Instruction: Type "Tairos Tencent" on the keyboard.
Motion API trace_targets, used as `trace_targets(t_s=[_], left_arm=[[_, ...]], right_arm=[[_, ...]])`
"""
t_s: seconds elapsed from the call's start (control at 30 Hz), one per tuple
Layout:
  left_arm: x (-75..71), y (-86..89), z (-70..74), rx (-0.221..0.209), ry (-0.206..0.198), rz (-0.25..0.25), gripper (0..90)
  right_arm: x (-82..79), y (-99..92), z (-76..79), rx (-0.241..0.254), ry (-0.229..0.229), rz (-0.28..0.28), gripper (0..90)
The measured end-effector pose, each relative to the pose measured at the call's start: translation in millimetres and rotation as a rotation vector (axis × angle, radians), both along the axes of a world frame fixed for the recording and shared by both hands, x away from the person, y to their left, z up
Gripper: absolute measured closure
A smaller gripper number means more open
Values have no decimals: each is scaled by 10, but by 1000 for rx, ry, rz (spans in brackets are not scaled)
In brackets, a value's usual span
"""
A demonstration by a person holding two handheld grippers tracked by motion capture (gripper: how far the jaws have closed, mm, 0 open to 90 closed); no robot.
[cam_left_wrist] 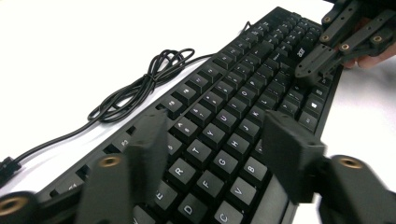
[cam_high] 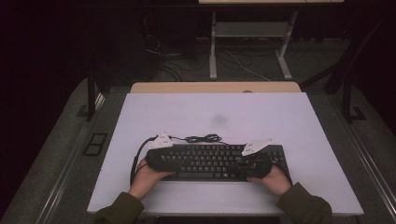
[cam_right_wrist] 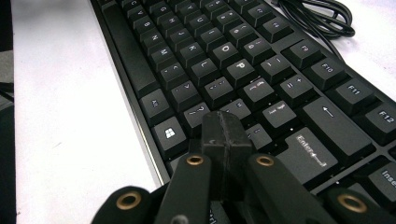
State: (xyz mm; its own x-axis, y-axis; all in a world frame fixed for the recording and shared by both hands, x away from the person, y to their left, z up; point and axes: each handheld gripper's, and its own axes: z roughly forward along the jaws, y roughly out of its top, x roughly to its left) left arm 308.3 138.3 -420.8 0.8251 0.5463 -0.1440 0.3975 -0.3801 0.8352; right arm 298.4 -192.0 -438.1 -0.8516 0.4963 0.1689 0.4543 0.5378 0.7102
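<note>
Resting flat on the white table (cam_high: 219, 109), a black keyboard (cam_high: 210, 161) lies lengthwise near the person's edge, with both grippers over it.

Left gripper (cam_left_wrist: 215, 140): jaws spread wide apart, nothing between them but air and keys. It hovers over the letter end of the keyboard; keys R, T, G, V, B sit directly ahead of and below the jaws. Whether the pads touch the key tops, cannot tell. The left hand (cam_high: 148, 175) holds it at the keyboard's left end in the high view.

Right gripper (cam_right_wrist: 223, 135): jaws pressed together, pad against pad, empty. Its closed tip sits just above the bottom rows near the Windows key and the "/" key; contact with a key cannot be told. Enter and backspace lie off to its right side in its own view. The right hand (cam_high: 276, 179) holds it over the keyboard's right part.

From the left gripper's camera the right gripper appears farther off (upper right corner), its closed tip down over the keys.

Keyboard cable (cam_left_wrist: 140, 88): black, coiled in a loose bundle on the table just beyond the keyboard's far edge, ahead of the left gripper.

Olive sleeves (cam_high: 303, 205) enter from the near edge.
</note>
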Motion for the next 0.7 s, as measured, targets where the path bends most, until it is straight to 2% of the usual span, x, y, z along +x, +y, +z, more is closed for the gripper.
trace_targets(t_s=[0.03,0.13,0.17,0.2,0.47,0.7], left_arm=[[13,-6,0,1,1,-2,424],[53,-29,4,-1,12,-7,528],[65,-39,7,-2,19,-9,596],[79,-50,8,-3,21,-11,596],[158,-152,13,18,47,-29,784],[218,-226,17,48,43,-35,890]], right_arm=[[0,0,0,0,0,0,893],[0,0,0,0,1,-1,893],[-2,1,1,-1,-1,-1,893],[-2,1,1,-1,-1,-1,893],[-3,1,0,-1,-1,-1,893],[-3,0,-1,0,-2,-2,893]])
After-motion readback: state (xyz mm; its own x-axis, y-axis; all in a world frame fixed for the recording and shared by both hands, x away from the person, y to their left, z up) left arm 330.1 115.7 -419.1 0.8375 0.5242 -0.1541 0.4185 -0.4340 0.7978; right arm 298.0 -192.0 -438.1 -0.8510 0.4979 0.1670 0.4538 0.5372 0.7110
